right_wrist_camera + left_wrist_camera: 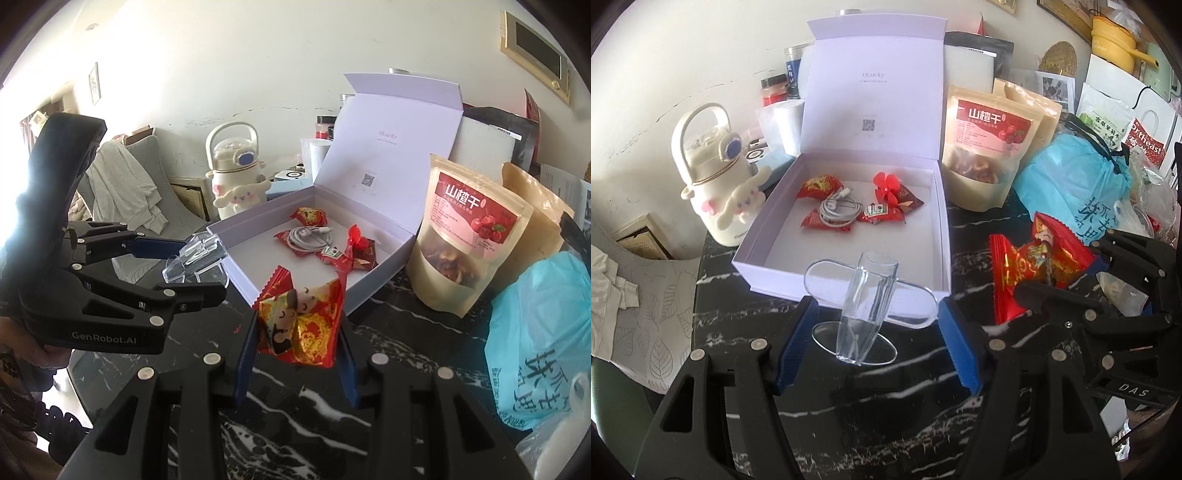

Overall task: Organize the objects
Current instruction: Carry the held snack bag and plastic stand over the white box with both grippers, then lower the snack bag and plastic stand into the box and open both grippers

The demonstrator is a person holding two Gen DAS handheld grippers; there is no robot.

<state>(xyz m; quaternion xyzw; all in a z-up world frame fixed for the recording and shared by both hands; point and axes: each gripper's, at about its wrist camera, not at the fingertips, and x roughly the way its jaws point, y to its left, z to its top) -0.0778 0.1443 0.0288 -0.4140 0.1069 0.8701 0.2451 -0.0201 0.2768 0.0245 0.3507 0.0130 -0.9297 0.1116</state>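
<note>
clear acrylic stand (866,308) sits between my left gripper's (877,345) spread blue fingers (798,339), neither pad visibly touching it, over the black marble table (886,406) just before the open white box (849,236). my right gripper (295,354) pinches a red candy packet (301,325) near the box's front edge. inside the box: red candies (820,186), a coiled white cable (838,210).

The open white box (846,236) hides most of the jars behind its lid. The small print under the lid is too tiny to read. Right of the box, the blue bag (546,332) runs off the picture's edge.
</note>
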